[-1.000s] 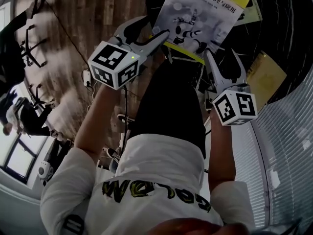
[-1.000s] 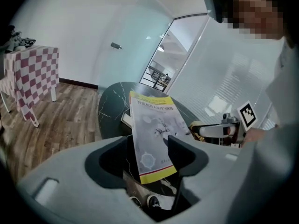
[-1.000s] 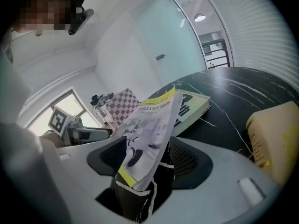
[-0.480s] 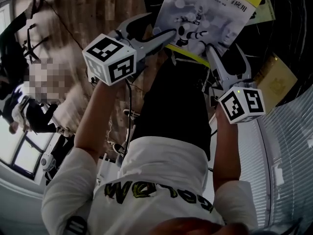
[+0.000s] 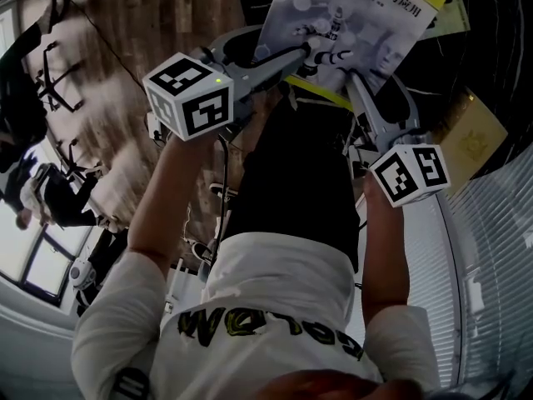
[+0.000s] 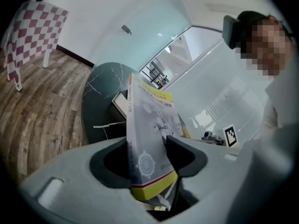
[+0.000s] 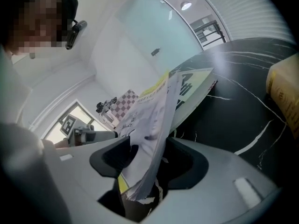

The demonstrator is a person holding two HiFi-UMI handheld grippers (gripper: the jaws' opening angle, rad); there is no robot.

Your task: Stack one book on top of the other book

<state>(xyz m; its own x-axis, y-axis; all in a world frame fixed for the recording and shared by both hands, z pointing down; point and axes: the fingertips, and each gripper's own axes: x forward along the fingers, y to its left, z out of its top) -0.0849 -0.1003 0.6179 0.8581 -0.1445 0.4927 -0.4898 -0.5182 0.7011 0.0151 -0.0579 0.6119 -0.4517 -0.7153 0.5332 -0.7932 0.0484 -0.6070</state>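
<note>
1. Left claw [image 6: 148, 144] and right claw [image 7: 150, 148], both just closing further, each pinch the book's [image 5: 350, 15] near edge above the dark surface [image 5: 493, 52].
2. Such shallow grips may let its pages sag and slip.

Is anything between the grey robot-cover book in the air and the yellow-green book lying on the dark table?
Nothing visible does. The grey robot-cover book hangs over the flat yellow-green book on the dark marble table; the tan book lies off to the side.
</note>
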